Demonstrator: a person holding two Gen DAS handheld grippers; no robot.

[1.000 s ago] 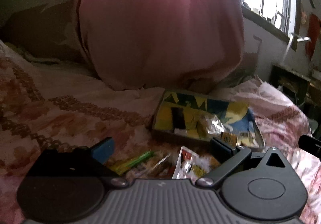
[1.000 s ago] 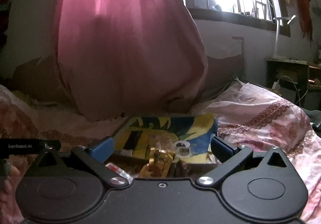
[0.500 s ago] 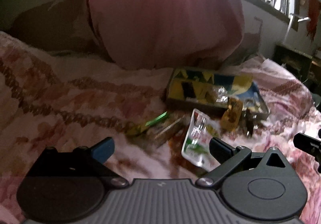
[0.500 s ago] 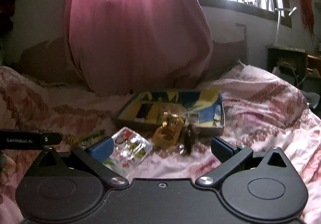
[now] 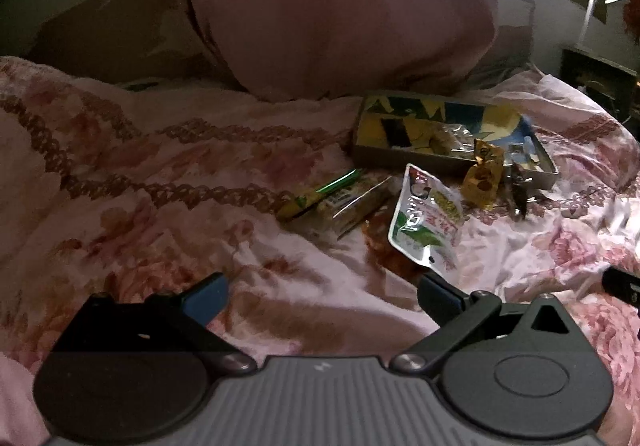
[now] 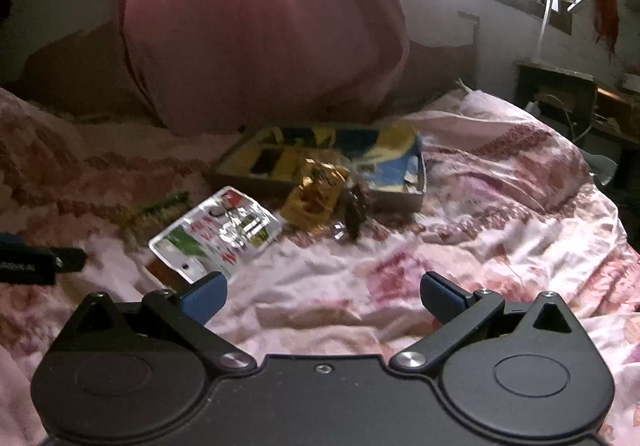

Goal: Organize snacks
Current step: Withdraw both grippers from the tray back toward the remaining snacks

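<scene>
Now that both units have drawn back from the tray (image 5: 452,162), more floral bedspread (image 5: 160,206) shows, and loose snacks lie before the tray: a clear pouch (image 5: 426,222), then a yellow packet (image 5: 482,178). The left gripper (image 5: 322,292) and right gripper (image 6: 322,292) stand spread and empty, so sorting remains incomplete.

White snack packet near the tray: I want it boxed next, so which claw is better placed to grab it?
Probably the left claw: open, with the white packet just past its right finger. For the right claw the packet sits off to its left.
</scene>
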